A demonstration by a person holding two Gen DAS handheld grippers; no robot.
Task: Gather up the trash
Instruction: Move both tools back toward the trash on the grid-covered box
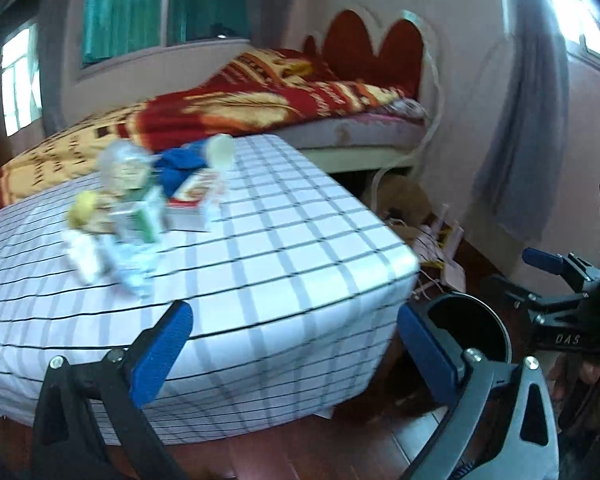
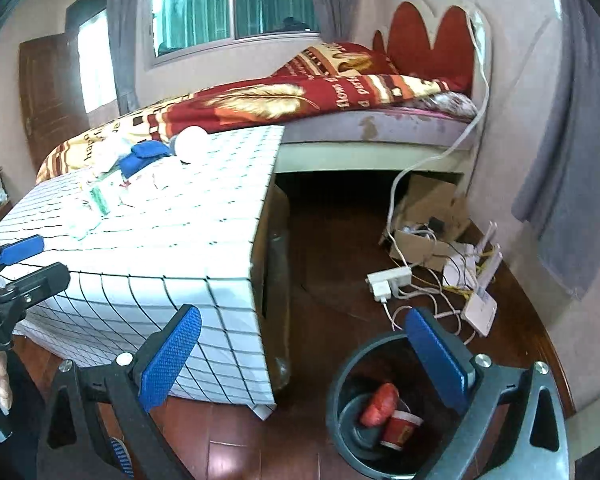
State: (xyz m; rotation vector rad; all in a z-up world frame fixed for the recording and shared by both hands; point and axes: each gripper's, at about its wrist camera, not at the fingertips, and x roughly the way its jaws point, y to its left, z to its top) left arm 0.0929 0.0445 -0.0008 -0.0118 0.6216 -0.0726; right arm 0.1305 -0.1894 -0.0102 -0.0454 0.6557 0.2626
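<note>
A blurred heap of trash (image 1: 120, 216) lies on the checked tablecloth (image 1: 284, 264): a clear plastic bottle (image 1: 122, 164), crumpled wrappers and a yellowish scrap (image 1: 85, 205). My left gripper (image 1: 296, 350) stands open over the table's near edge, short of the heap and holding nothing. In the right wrist view the same trash (image 2: 108, 192) sits at the table's far left. My right gripper (image 2: 306, 358) is open and empty above the floor, its right finger over the dark bin (image 2: 336, 392). Inside the bin lie a red wrapper (image 2: 380, 404) and a red paper cup (image 2: 400, 428).
A blue cloth (image 1: 176, 168), a book (image 1: 192, 204) and a pale round object (image 1: 220, 152) sit behind the trash. A bed (image 2: 340, 100) lies beyond the table. A power strip (image 2: 388, 280), cables, a white router (image 2: 480, 312) and a cardboard box (image 2: 424, 220) clutter the floor at right.
</note>
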